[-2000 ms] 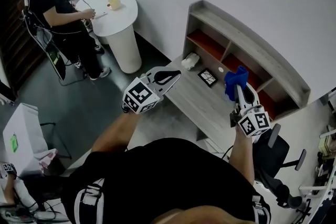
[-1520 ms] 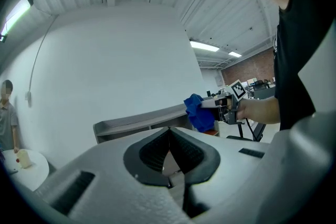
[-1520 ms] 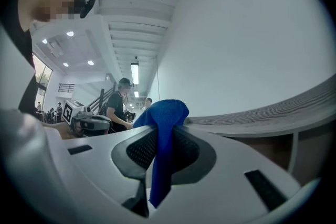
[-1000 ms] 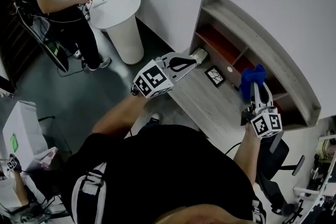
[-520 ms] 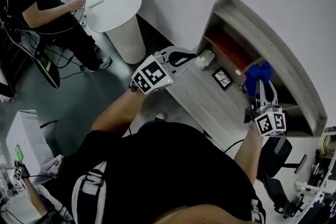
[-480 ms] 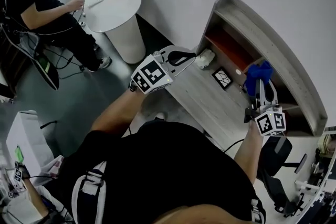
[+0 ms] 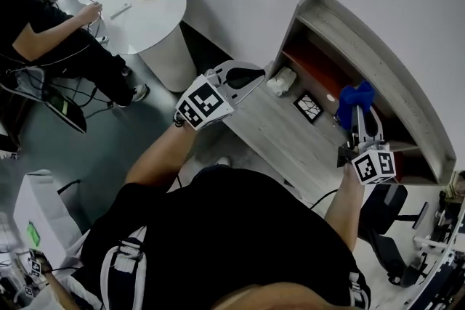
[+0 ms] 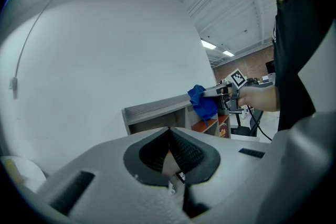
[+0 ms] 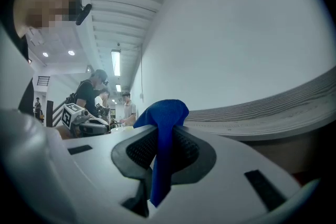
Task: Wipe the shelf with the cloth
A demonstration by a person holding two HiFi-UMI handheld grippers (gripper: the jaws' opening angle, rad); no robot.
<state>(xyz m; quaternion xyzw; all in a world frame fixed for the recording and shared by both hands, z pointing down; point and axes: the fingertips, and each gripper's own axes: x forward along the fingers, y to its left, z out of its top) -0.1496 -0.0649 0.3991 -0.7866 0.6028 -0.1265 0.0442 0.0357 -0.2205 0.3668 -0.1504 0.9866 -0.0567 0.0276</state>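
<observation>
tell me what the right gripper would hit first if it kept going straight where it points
Probably the shelf: the right gripper, shut on the blue cloth, aims at its upper part, cloth leading. Its own view shows white wall just above, so depth is unclear.

Blue fabric cloth (image 7: 356,96) (image 9: 163,128) (image 8: 202,103): soft, bunched into a wad, pinched between the closed jaws of the right gripper (image 7: 357,109); a rounded fold stands above the jaw tips and a narrow tail hangs down between the pads. Grey wood-grain shelf unit (image 7: 378,62) (image 8: 157,109) (image 9: 273,108): long and low, with a ribbed top board, upright dividers, and open compartments lined red-orange. The cloth is held before the shelf's open front, near a middle divider and below the top board; whether it touches the shelf cannot be told.
</observation>
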